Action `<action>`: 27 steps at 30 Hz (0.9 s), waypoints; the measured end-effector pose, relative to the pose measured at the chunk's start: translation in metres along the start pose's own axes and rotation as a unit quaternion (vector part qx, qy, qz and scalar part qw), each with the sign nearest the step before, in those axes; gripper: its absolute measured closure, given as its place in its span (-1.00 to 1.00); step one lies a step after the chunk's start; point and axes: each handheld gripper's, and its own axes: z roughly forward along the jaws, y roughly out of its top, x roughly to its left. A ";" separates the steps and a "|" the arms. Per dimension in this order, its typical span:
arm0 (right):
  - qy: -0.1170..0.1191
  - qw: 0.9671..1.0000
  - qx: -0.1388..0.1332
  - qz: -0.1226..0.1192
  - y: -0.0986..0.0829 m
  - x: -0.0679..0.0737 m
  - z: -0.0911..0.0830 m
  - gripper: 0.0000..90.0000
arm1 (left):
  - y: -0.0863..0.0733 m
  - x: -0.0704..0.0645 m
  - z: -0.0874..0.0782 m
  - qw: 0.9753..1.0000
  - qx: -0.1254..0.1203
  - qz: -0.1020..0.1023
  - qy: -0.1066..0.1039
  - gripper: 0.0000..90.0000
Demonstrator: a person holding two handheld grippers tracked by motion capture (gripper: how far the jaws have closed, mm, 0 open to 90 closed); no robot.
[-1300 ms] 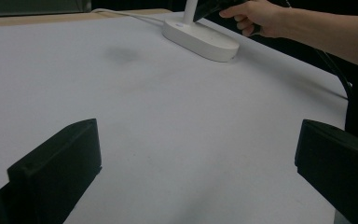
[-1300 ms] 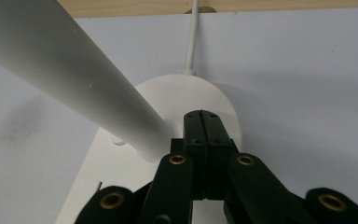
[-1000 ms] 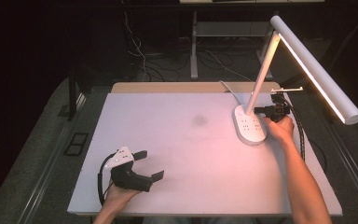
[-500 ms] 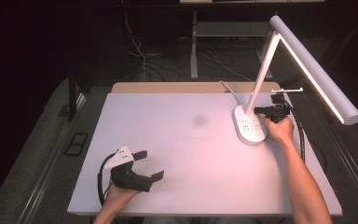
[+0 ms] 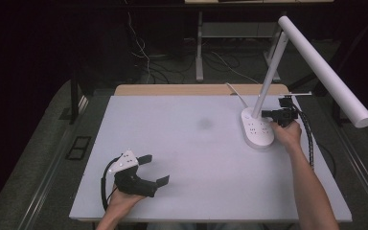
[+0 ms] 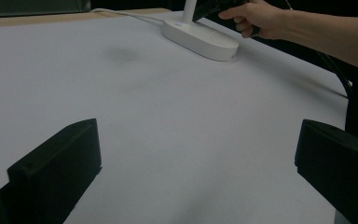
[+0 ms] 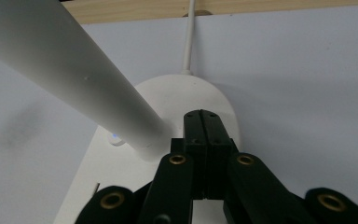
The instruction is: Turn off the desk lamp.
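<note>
Right gripper (image 7: 204, 121), jaws pressed together, over white oval plastic lamp base (image 5: 258, 131) beside its stem; rigid, smooth, likely top-heavy; best grasped low.

We see the white desk lamp (image 5: 258, 129) standing at the far right of the desk (image 5: 182, 158): an oval base dotted with small buttons, a slim stem tilting up to the right, and a long tube head slanting down toward the near right

Table (image 5: 187, 143) centre open; lamp (image 5: 257, 128) blocks far right.
</note>
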 end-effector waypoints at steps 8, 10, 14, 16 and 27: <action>0.000 1.000 -0.002 -0.009 0.000 0.005 -0.002 1.00 | 0.000 0.001 -0.001 1.000 -0.003 -0.002 0.001 -1.00; 0.003 1.000 0.000 -0.011 0.001 0.006 -0.002 1.00 | 0.000 0.001 -0.001 1.000 -0.004 -0.004 0.001 -1.00; 0.003 1.000 -0.007 -0.011 0.002 0.007 -0.005 1.00 | 0.000 0.001 -0.002 1.000 -0.003 -0.002 0.002 -1.00; 0.003 1.000 -0.012 -0.018 0.002 0.007 -0.007 1.00 | 0.000 0.000 -0.002 1.000 -0.003 -0.002 0.002 -1.00; 0.001 0.999 -0.025 -0.027 0.004 0.010 -0.027 1.00 | 0.000 0.000 -0.002 1.000 -0.006 -0.002 0.000 -1.00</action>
